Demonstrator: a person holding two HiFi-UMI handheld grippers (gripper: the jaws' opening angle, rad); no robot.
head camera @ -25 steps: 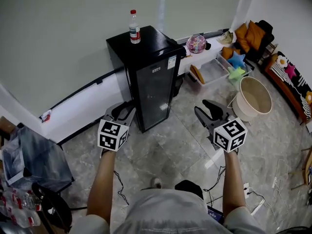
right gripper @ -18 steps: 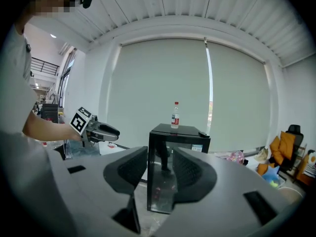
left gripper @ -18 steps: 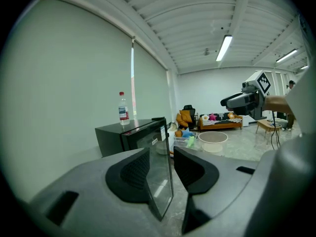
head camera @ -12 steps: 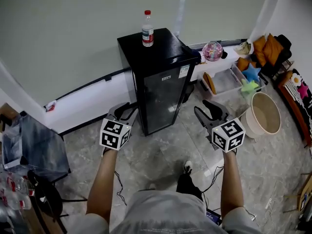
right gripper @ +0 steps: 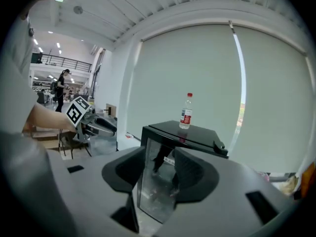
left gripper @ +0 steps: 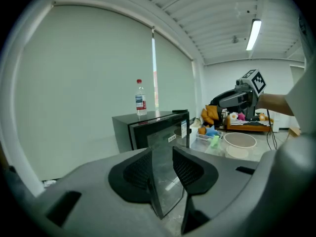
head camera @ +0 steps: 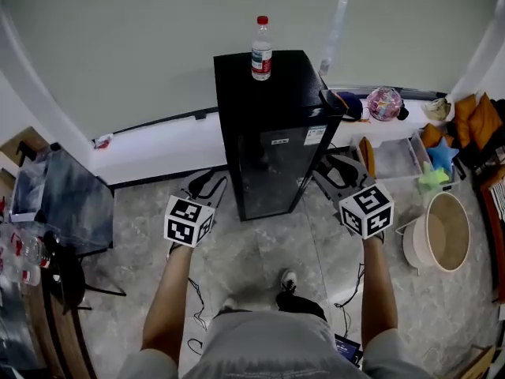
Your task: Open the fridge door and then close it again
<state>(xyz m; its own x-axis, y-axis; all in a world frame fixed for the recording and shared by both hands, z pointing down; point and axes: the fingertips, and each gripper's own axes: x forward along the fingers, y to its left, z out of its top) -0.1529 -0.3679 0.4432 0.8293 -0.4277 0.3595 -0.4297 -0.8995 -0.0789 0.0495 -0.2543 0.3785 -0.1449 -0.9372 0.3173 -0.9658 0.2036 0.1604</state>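
Observation:
A black mini fridge [head camera: 272, 125] with a glass door stands against the wall, its door closed, and a water bottle [head camera: 261, 48] stands on top of it. My left gripper [head camera: 209, 182] hovers open by the fridge's lower left corner, apart from it. At the fridge's right front edge my right gripper [head camera: 336, 168] is open; its jaws have just been opening, with nothing between them. The left gripper view looks past the left gripper [left gripper: 162, 168] at the fridge [left gripper: 129, 130] and the bottle [left gripper: 140, 98]. The right gripper view frames the fridge [right gripper: 190, 138] past the right gripper [right gripper: 160, 171].
A round beige basin [head camera: 442, 231] sits on the floor at the right. A white bin [head camera: 394, 155], a pink ball [head camera: 384, 103] and orange cushions [head camera: 473, 121] lie along the wall. A dark stand [head camera: 67, 204] is at the left. Cables trail by my shoe [head camera: 288, 279].
Both grippers have moved closer to the fridge, the right one more. The fridge now sits near the middle of the head view, and the basin has slid to the right edge.

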